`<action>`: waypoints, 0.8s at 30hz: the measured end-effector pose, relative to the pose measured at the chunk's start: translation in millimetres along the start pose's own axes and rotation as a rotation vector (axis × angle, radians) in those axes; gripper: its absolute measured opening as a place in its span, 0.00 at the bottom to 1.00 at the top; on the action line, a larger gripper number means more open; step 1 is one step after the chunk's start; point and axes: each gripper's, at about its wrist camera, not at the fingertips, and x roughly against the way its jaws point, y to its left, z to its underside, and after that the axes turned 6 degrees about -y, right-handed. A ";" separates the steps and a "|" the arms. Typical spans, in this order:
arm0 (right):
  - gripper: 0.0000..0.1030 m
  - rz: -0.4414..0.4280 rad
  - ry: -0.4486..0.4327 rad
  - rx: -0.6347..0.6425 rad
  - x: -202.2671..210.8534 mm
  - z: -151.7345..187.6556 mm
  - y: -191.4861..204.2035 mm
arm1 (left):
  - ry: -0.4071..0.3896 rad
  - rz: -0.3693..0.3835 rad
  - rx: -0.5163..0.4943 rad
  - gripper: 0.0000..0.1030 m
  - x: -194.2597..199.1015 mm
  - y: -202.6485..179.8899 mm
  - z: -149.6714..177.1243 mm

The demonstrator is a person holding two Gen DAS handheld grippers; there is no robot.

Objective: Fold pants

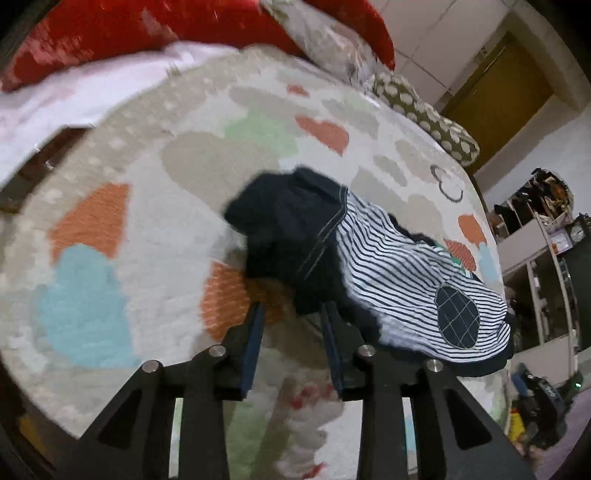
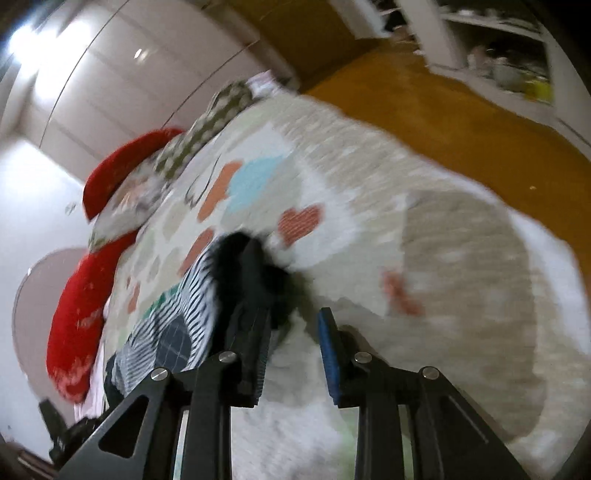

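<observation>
The pants (image 1: 369, 254) lie bunched on the bed: dark navy with a navy-and-white striped part and a round navy checked patch. In the left wrist view my left gripper (image 1: 293, 314) is open just in front of them, its right finger touching or under the dark cloth edge. In the right wrist view the pants (image 2: 207, 302) lie left of my right gripper (image 2: 295, 317), which is open; its left finger sits against the dark cloth, nothing between the jaws. This view is motion-blurred.
The bed cover (image 1: 147, 206) is white with coloured hearts and clouds. Red pillows (image 1: 92, 33) and a spotted green pillow (image 1: 424, 114) lie at the head. A brown door (image 1: 498, 99) and cluttered shelves (image 1: 543, 258) stand beyond the bed's right edge.
</observation>
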 end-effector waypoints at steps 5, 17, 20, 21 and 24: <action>0.44 0.024 -0.181 0.146 63.9 -4.3 28.1 | -0.105 0.012 0.005 0.52 45.3 1.4 -8.1; 0.78 -0.223 -0.077 0.255 56.4 24.1 89.7 | -0.117 0.059 -0.014 0.71 58.1 2.3 -6.8; 0.66 -0.306 0.076 0.228 22.7 36.0 95.5 | 0.003 0.120 0.046 0.71 27.8 7.7 -3.8; 0.65 -0.323 0.119 0.209 11.2 39.3 96.2 | 0.025 0.132 0.057 0.71 21.3 7.2 -2.1; 0.65 -0.357 0.236 0.147 -22.2 44.6 96.7 | 0.087 0.150 0.082 0.71 -1.9 5.5 2.0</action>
